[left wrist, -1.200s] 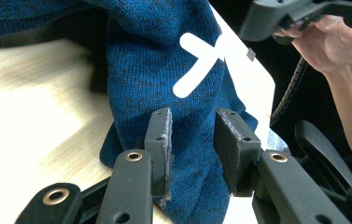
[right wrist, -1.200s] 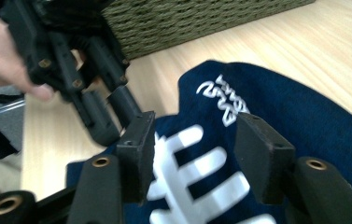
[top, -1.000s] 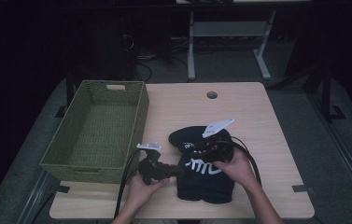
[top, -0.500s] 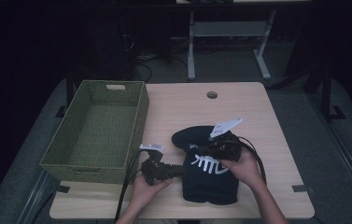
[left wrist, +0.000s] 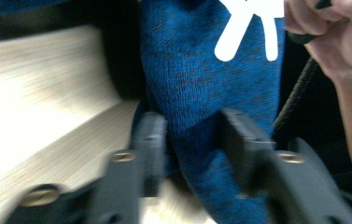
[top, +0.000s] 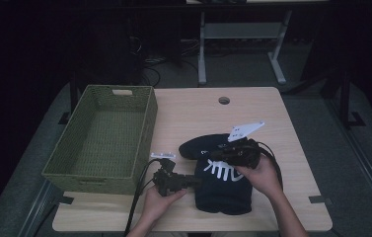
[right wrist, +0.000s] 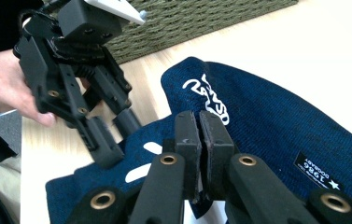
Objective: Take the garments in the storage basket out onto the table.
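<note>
The blue knit garment [top: 223, 182] is soft and limp; grip folded edges. Right gripper [right wrist: 200, 140] fingers pinch its fabric shut. Left gripper [left wrist: 192, 144] fingers, half-closed, have just been closing around a fold.

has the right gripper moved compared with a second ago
Yes, slightly. In the high view the right gripper has shifted up-frame, toward the table hole, pinching the dark blue sweater.

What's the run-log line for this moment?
left gripper: jaws astride sweater edge, closing | right gripper: shut on sweater fold | basket: left of sweater | table: sweater folded near front
</note>
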`<state>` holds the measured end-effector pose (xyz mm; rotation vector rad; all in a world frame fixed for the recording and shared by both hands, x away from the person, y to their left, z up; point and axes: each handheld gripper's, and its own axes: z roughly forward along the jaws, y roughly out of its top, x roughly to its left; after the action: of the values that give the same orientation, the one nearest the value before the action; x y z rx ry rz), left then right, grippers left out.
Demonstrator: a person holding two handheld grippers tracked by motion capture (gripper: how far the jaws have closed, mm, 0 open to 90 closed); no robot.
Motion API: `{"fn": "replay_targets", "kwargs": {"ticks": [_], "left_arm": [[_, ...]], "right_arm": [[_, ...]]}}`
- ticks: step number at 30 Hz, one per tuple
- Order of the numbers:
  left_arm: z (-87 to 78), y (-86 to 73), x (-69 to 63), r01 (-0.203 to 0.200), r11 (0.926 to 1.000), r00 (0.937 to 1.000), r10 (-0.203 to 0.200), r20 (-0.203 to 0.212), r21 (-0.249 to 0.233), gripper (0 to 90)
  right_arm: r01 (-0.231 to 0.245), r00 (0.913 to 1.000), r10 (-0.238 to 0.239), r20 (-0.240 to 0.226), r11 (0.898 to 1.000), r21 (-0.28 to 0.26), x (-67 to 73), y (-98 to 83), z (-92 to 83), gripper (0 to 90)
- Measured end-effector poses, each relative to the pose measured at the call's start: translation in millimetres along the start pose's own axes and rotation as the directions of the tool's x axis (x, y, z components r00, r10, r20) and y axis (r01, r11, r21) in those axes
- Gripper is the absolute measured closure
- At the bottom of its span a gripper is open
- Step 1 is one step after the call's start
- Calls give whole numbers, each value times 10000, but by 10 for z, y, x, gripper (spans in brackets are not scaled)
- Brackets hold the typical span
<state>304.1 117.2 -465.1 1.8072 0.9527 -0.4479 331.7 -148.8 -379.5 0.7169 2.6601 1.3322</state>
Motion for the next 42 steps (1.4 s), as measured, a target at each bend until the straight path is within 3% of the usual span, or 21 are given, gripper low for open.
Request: {"fn": "replay_targets", "kwargs": {"ticks": [3, 5, 9, 12, 19, 22, 25, 29, 31, 35, 38, 42], "left_arm": [[-7, 16, -23, -218, 9997, 9996, 219, 170, -102, 816], [-49, 38, -65, -356, 9987, 9991, 364, 196, -362, 847], [-163, 96, -147, -477, 9945, 9984, 502, 251, -929, 857], [-313, 166, -227, -541, 9857, 9975, 607, 371, -1598, 860], [-530, 362, -478, -1176, 9701, 9917, 1258, 255, -2125, 864], [-518, 448, -572, -1408, 9688, 9890, 1470, 156, -2040, 864], [-419, 498, -623, -1533, 9743, 9871, 1590, 215, -1652, 863], [-266, 510, -614, -1487, 9814, 9869, 1552, 452, -1212, 863], [-214, 513, -607, -1448, 9822, 9869, 1520, 536, -1193, 863], [-186, 522, -594, -1385, 9828, 9873, 1467, 614, -1221, 863], [-200, 530, -571, -1289, 9833, 9888, 1373, 586, -1288, 863], [-227, 541, -555, -1198, 9833, 9899, 1289, 594, -1372, 863]], "right_arm": [[2, 10000, -3, -27, 9999, -140, -3, 5, -5, 869], [-66, 10000, 64, -71, 9995, -303, -11, 11, -22, 869], [-178, 9998, 174, -67, 9983, -552, -40, 51, -45, 869], [-229, 9997, 226, -52, 9973, -703, -55, 95, -46, 869], [-267, 9994, 245, -236, 9950, -963, -38, 141, 14, 868], [-222, 9996, 201, -218, 9946, -1016, -15, 147, 7, 866], [-215, 9997, 207, -105, 9959, -873, -14, 123, -33, 863], [-252, 9997, 253, 58, 9996, -117, -42, 79, -60, 815], [-243, 9995, 239, 196, 9995, 179, -37, 71, -91, 726], [-205, 9992, 195, 350, 9994, 284, -16, 30, -211, 632], [-131, 9994, 121, 333, 9994, 305, 5, -26, -295, 626], [-145, 9996, 127, 248, 9971, 742, -3, -139, -314, 682]]}}
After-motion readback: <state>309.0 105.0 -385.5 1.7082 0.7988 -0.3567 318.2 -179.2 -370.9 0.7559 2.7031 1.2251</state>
